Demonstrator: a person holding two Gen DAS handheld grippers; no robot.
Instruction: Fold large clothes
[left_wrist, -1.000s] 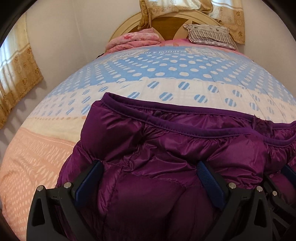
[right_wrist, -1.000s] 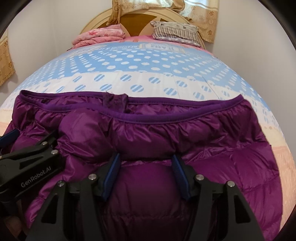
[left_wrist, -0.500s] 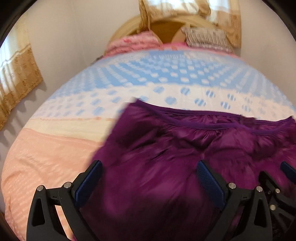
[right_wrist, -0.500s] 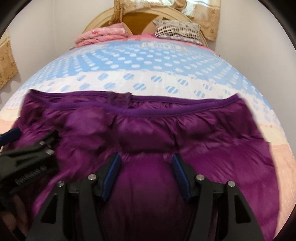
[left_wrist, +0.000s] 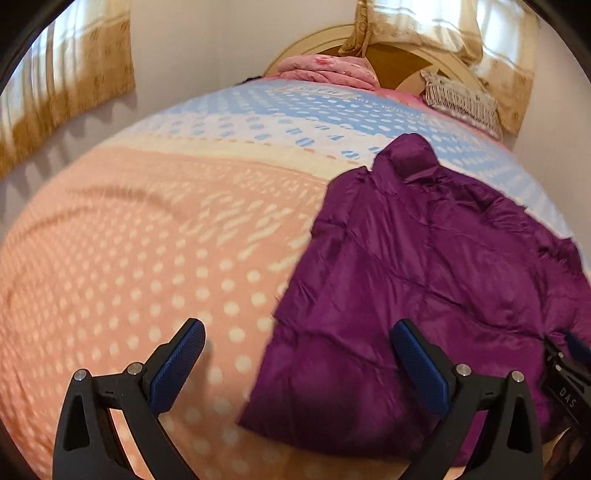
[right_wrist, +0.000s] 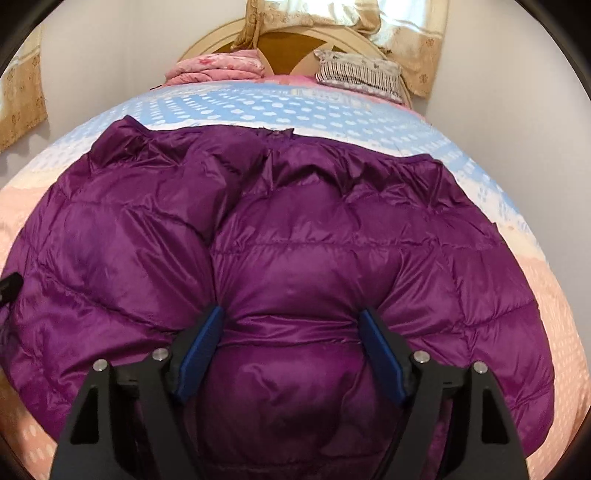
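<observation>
A purple quilted down jacket (right_wrist: 295, 236) lies spread on the bed. In the left wrist view the jacket (left_wrist: 424, 280) fills the right half. My left gripper (left_wrist: 295, 354) is open and empty, above the jacket's left edge and the bedspread. My right gripper (right_wrist: 291, 339) stands over the jacket's near middle with a bulge of fabric between its blue pads (right_wrist: 201, 347); the jaws are partly apart and I cannot tell whether they pinch it. The right gripper (left_wrist: 569, 373) shows at the right edge of the left wrist view.
The bedspread (left_wrist: 147, 258) is peach with white dots near me, blue and white farther off. A pink folded blanket (right_wrist: 218, 68) and a striped pillow (right_wrist: 358, 72) lie by the wooden headboard (right_wrist: 288, 40). Walls and gold curtains (left_wrist: 66, 88) surround the bed.
My left gripper has let go of the jacket and swung left over the bedspread. The jacket has dropped and spread flatter on the bed. The right gripper stays on the jacket's middle.
</observation>
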